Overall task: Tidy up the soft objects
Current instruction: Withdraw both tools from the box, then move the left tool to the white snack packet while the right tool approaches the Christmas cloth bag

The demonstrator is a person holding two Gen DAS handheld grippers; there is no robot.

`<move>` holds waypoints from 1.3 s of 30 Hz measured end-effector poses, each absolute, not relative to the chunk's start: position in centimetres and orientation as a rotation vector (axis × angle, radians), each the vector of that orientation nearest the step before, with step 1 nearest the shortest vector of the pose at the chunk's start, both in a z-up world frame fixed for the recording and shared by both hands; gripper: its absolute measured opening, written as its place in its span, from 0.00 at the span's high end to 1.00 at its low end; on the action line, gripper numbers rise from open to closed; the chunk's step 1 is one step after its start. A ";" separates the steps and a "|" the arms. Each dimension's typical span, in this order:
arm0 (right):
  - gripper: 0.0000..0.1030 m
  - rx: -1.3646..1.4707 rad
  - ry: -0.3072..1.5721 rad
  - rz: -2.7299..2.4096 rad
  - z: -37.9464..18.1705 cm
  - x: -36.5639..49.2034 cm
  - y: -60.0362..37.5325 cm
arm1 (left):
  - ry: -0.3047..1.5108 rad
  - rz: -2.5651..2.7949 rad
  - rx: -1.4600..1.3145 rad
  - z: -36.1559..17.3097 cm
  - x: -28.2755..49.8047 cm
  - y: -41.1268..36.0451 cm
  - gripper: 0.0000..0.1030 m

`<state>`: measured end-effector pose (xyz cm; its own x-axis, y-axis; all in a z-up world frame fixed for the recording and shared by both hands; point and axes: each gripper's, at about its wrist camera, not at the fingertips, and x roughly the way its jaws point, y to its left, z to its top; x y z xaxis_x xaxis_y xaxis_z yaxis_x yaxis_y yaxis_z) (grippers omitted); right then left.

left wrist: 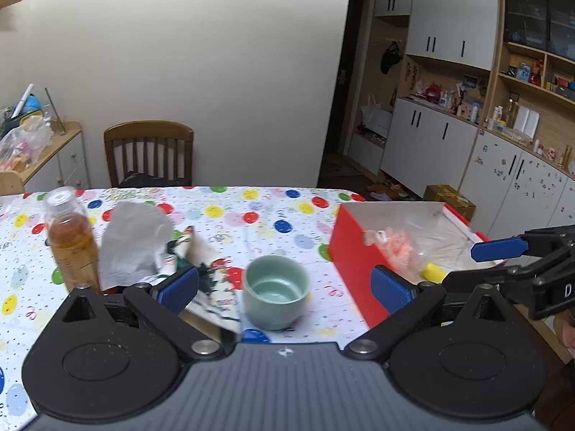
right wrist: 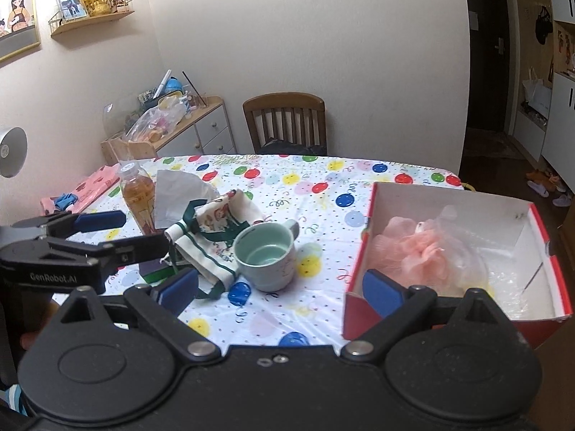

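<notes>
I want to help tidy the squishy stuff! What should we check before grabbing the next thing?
1. Left tongs open, nothing in them: ok.
2. Right tongs open, nothing in them: ok.
3. Red box has room beside the pink puff: ok.
4. Printed cloth in the box: not ok, it lies on the table.
5. Green cup clear of the cloth: cannot tell.
6. Bottle upright: ok.

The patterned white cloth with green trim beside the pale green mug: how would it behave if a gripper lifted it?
The patterned white cloth with green trim lies crumpled in folds, so it would probably droop. Its loose green strap may trail. It lies close against the pale green ceramic mug, so lifting might nudge that.
</notes>
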<state>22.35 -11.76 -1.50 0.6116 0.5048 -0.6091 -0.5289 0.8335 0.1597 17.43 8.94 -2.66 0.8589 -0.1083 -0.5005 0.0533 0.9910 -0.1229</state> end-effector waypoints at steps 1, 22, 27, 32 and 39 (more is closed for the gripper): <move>0.05 -0.038 0.693 0.597 -1.5 22.4 -11.2 | 0.529 -0.083 -0.110 -2.9 17.4 9.6 0.00; 0.08 -0.133 0.760 0.606 -3.6 27.5 4.1 | 0.615 0.020 -0.155 -9.5 20.0 21.5 0.00; 0.12 -0.167 0.779 0.576 -4.3 29.8 7.4 | 0.641 0.024 -0.160 -11.0 21.7 23.3 0.00; 0.16 -0.161 0.818 0.547 -5.2 32.3 10.0 | 0.657 0.016 -0.192 -11.9 23.2 25.1 0.00; 0.22 -0.190 0.870 0.519 -6.9 35.2 12.7 | 0.676 -0.029 -0.148 -12.9 24.6 24.9 0.01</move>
